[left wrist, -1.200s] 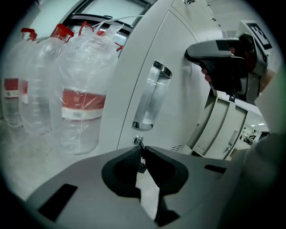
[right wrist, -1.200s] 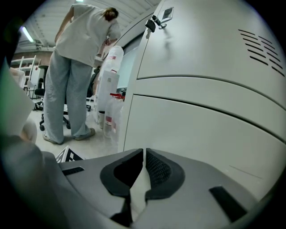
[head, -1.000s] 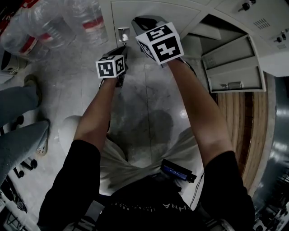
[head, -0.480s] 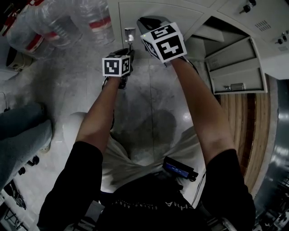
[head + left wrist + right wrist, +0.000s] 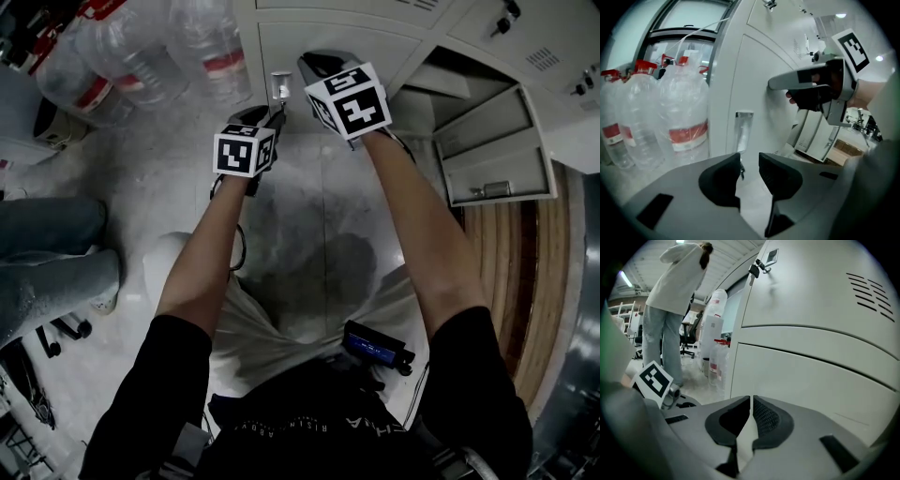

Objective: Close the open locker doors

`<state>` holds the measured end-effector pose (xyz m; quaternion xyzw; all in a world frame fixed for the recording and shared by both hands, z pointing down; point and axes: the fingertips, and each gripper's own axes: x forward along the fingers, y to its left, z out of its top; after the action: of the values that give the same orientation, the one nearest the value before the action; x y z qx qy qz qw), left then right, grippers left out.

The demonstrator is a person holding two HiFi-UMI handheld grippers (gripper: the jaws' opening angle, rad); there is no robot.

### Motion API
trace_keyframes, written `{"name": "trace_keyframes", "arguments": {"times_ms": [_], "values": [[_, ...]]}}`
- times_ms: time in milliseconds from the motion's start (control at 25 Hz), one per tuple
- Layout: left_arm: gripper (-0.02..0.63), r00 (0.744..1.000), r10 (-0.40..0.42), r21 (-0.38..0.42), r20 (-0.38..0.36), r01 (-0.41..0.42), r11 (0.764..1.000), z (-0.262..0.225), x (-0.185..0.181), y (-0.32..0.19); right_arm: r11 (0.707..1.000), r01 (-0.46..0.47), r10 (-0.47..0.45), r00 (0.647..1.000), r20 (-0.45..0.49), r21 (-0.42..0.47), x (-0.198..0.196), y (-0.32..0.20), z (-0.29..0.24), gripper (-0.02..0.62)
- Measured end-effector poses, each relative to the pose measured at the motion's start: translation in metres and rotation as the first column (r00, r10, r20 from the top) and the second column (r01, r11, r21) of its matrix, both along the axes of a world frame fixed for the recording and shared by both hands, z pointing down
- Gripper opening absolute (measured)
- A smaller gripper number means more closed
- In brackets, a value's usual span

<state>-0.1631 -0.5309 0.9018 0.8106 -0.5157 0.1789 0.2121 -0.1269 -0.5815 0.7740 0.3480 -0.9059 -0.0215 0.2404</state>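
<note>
Left gripper view showed the left gripper (image 5: 750, 165), jaws just opened wide and empty, short of the metal hasp (image 5: 743, 127) on the shut locker door (image 5: 757, 79), likely releasing it. The right gripper (image 5: 751, 401), jaws together on nothing, perhaps braced that door. 1 open locker door (image 5: 492, 159) stood rightward.

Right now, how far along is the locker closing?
Done: the lower locker door with the metal latch looks shut. In hand: the right gripper, jaws together, rests its tip against that door. The left gripper has just been opening, with nothing between its jaws. Left: the open locker door on the right.
</note>
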Motion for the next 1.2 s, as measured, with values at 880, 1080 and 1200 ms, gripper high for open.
{"name": "trace_keyframes", "arguments": {"times_ms": [880,1080,1200], "values": [[0.020,0.872,0.410,-0.012,0.268,-0.422,0.906,-0.411,0.088,0.142,0.949,-0.031,0.013,0.998,-0.061,-0.313,0.164,0.158,-0.276,0.044],[0.020,0.900,0.379,-0.017,0.216,-0.385,0.923,-0.542,0.115,0.187,0.940,-0.056,0.066,0.998,0.018,-0.336,0.196,0.203,-0.412,0.044],[0.020,0.907,0.376,-0.023,0.190,-0.378,0.925,-0.602,0.142,0.232,0.939,-0.054,0.074,0.996,0.047,-0.340,0.217,0.245,-0.479,0.044]]}}
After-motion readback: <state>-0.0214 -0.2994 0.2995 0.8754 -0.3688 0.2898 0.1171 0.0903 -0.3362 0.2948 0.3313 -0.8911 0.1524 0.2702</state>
